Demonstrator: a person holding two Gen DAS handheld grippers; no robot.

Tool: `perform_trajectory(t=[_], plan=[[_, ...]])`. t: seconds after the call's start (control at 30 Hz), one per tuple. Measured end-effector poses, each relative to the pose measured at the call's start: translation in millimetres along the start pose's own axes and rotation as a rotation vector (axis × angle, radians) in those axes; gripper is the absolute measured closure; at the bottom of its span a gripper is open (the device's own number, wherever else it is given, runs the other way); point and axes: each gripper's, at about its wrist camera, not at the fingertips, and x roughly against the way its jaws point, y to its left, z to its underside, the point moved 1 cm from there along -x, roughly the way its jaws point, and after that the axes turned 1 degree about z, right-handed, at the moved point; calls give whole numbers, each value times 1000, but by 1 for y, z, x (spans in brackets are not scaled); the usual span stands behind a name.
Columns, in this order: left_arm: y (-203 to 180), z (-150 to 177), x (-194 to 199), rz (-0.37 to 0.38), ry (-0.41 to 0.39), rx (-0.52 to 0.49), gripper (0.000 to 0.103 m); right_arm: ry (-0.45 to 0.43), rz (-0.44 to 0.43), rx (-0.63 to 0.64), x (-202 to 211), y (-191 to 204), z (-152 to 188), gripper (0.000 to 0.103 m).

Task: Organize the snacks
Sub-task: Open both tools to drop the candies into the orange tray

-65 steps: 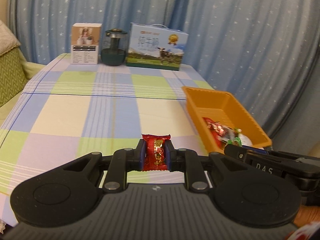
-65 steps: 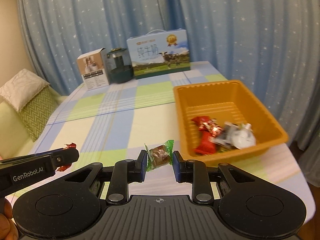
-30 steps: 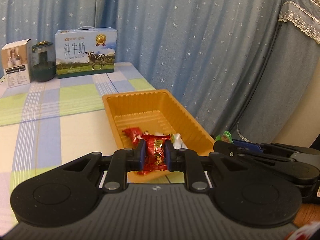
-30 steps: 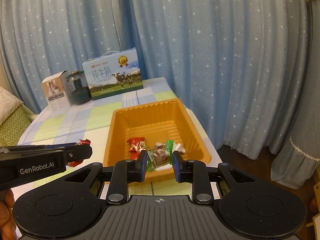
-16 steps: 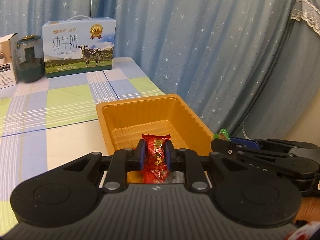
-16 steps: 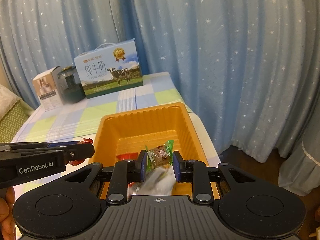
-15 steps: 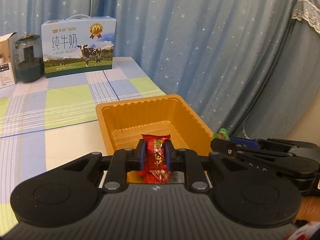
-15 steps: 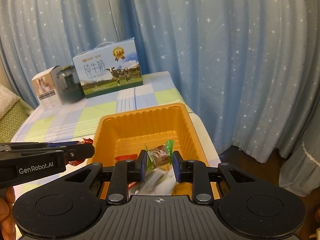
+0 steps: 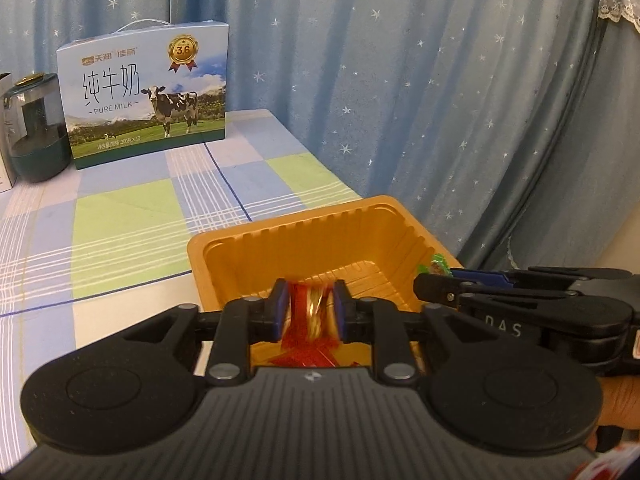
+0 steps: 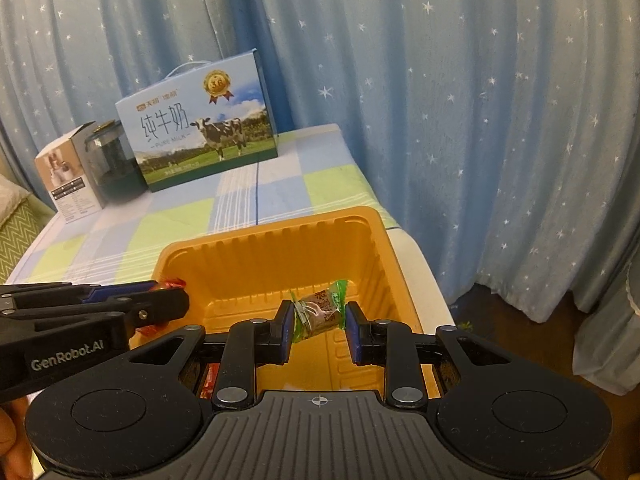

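Both grippers have moved in over the orange tray [image 10: 384, 264]: the left gripper [image 9: 310, 312], jaws just eased apart, drops its blurred red candy [image 9: 310, 320] (the right gripper [image 10: 318, 330] holds a green-wrapped candy [image 10: 318, 312]).

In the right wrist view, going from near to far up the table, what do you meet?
Green-wrapped candy between the right gripper's fingers → orange tray → checked tablecloth → milk carton → starred blue curtain.

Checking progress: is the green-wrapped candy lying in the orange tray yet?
Not yet: the right claw grips the green-wrapped candy, held above the orange tray.
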Motion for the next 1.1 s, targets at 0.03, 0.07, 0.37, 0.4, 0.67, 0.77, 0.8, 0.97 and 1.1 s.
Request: perform_trajectory(t=[0.03,0.07,0.37,0.4,0.67,0.77,0.8,0.97,1.1], plan=[[2,0,1,4,-7,7,77,3,0,-4,-2,-1,0,76],[4,0,3,5,-14,16,76,6,-2,-7,-3,-2,0,76],[29,7,28,-29,-46,71,73,19,-39,-26,-9,0,-3,75],[31,8,31,-33,-49,75,72,19,-54,-26,-10,2,-5,75],[38,21,62,-71,-63,83,45,-12,-95,-103,4,0,-10,39],[39,27,80,-78,-76,109,30,-10,-70,-112,22,-2,-6,39],[39,29,86,-81,-79,119,25,-8,-63,-119,30,-3,-4,39],[34,42,123,-107,-87,146,11,-5,-52,-146,72,2,9,32],[30,59,158,-140,-104,169,0,-4,-43,-142,110,16,24,24]])
